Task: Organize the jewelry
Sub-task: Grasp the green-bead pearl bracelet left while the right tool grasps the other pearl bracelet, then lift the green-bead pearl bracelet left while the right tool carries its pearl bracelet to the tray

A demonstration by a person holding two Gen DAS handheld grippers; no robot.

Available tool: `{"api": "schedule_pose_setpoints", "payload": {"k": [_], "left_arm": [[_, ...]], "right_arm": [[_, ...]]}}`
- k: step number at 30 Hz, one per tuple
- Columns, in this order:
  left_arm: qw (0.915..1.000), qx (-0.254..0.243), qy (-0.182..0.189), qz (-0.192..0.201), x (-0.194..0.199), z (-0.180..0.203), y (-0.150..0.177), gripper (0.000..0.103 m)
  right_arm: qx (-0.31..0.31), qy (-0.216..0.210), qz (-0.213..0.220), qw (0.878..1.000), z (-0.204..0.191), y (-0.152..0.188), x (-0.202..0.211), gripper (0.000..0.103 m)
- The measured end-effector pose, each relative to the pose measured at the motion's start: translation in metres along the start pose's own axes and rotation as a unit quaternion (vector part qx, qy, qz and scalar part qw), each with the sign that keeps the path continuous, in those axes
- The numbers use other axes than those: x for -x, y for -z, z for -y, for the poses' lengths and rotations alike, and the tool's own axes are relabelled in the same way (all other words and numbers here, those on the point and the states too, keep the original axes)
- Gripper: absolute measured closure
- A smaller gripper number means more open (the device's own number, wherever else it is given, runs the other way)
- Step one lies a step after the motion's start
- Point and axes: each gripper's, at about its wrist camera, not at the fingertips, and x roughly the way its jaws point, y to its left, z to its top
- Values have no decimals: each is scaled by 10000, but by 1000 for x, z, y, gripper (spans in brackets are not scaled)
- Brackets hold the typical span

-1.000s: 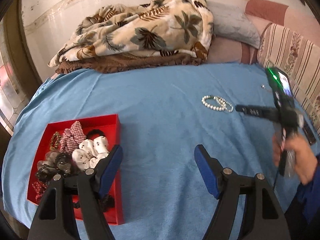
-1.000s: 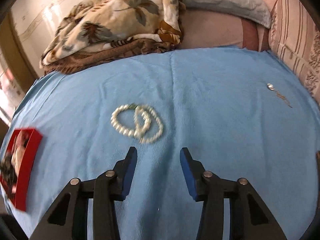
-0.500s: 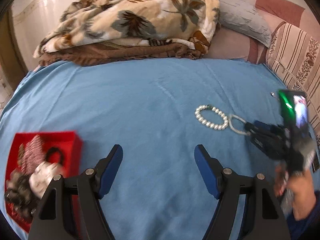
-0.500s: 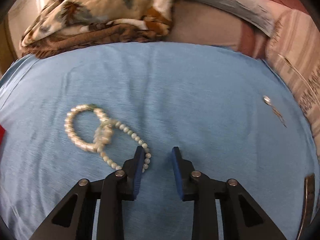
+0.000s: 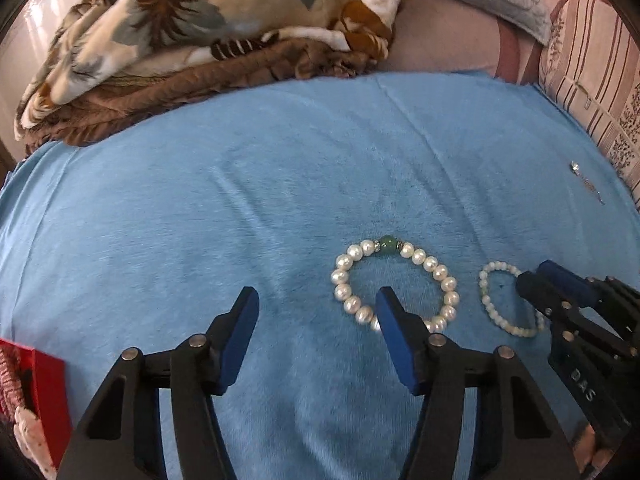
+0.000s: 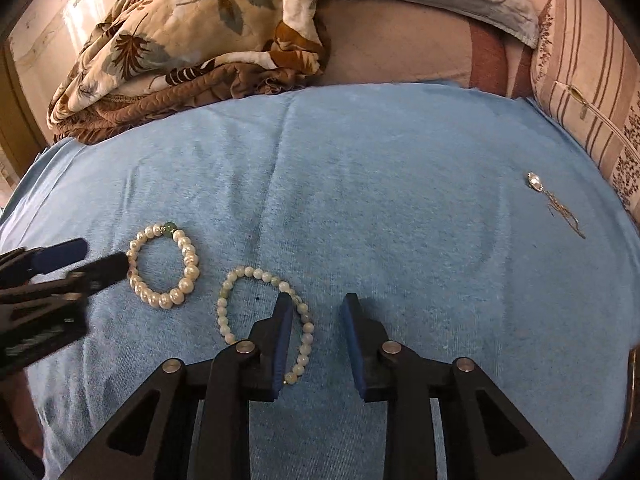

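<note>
Bracelets lie apart: left tool (image 5: 318, 338), spread, should straddle the pearl bracelet (image 5: 394, 286) rim at two o'clock; right tool (image 6: 314, 338) stands narrowed, gripping nothing.

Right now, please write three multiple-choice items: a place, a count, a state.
1. The thin silver chain lies on the blue plush cloth: A near its left edge; B near its right edge, by the striped cushion; C between the bracelets.
2. Bead bracelets on the cloth: A one; B two; C three.
3. The white pearl bracelet with a green bead and the smaller pale bead bracelet: A interlinked; B stacked; C apart.
Key: B, chain sits beside the cushion; B, two loops show; C, cloth shows between them.
</note>
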Motion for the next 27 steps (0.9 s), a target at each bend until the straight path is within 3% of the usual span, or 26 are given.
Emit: {"api": "schedule_pose_setpoints", "payload": {"k": [6,7,9,10,11,17,27], "left_arm": [[10000,62,1,7,-12,6,-6,43],[10000,62,23,22,-12,7,-5,48],[10000,21,84,48,-10,12,-1,70],[9999,-31,98,48,-8,15,0,88],[9999,-64,120,27,-7,17,2,94],[9993,22,353,90,21,15,18,94],[9971,113,632,405,98,-5,60,94]], "right_arm": [[152,59,39,9999,-7,-5,-7,74],[172,62,50,9998,-8,-5,-7,75],[201,-55,113,9997,-9,-6,-8,81],[174,-145,133,9997,-9,-7,-8,90],[129,-241,152,9995,-8,-7,-7,93],[-96,-692,402,9967,-10,-2,12,96],[-17,-553,719,9959,-37,15,54,96]]}}
